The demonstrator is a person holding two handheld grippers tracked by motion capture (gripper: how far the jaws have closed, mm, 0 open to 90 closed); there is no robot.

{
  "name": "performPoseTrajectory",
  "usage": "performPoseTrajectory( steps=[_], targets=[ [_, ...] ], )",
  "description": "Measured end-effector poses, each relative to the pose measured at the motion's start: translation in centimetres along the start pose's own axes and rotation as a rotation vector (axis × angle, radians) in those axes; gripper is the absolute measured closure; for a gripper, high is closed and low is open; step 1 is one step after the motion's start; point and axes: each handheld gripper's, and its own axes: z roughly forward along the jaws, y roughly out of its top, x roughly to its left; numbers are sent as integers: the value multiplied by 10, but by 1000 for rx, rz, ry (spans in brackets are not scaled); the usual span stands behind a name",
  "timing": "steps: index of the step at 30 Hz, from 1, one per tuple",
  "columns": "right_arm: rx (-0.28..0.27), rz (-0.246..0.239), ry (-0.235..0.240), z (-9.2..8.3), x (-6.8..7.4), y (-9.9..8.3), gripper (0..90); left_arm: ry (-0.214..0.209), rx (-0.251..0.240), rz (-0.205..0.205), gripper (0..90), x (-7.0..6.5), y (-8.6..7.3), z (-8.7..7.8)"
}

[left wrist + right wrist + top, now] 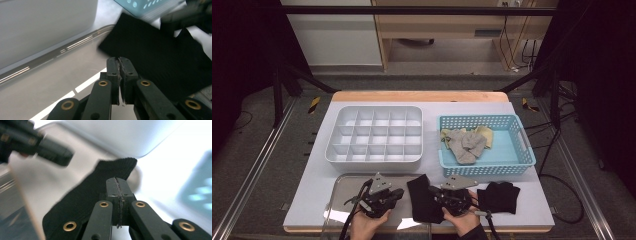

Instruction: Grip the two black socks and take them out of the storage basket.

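The left gripper has its jaws pressed together with nothing between them; their tips hover over a metal tray, just beside the near-left edge of a black sock. The right gripper also has its jaws closed flat against each other, and no cloth shows between the tips; they sit above the same sock, which spreads beneath and to their left.

In the high view, the left gripper and right gripper lie at the near edge of the surface, each held in a hand, the left hand and right hand coming in from the bottom. The sock lies flat between them, partly over the tray's right end. A second dark cloth lies just right of the right gripper.

Farther off, a white divided box stands at centre left. To its right is a blue basket holding grey socks over something yellow.
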Motion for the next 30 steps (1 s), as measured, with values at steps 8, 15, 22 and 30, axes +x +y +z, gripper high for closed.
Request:
performPoseTrajectory(
  steps=[8, 15, 22, 30],
  targets=[
    [-77, -69, 122, -8, 15, 7, 900, 23, -16, -34, 847, 11, 2, -8],
    [-7, -117, 267, 13, 45, 0, 900, 57, -47, -92, 837, 29, 2, -22],
    [78, -137, 362, 26, 61, -9, 890, 68, -62, -116, 804, 37, 2, -31],
    [120, -145, 403, 28, 66, -12, 826, 44, -23, -107, 686, 32, -4, -28]
  ],
)
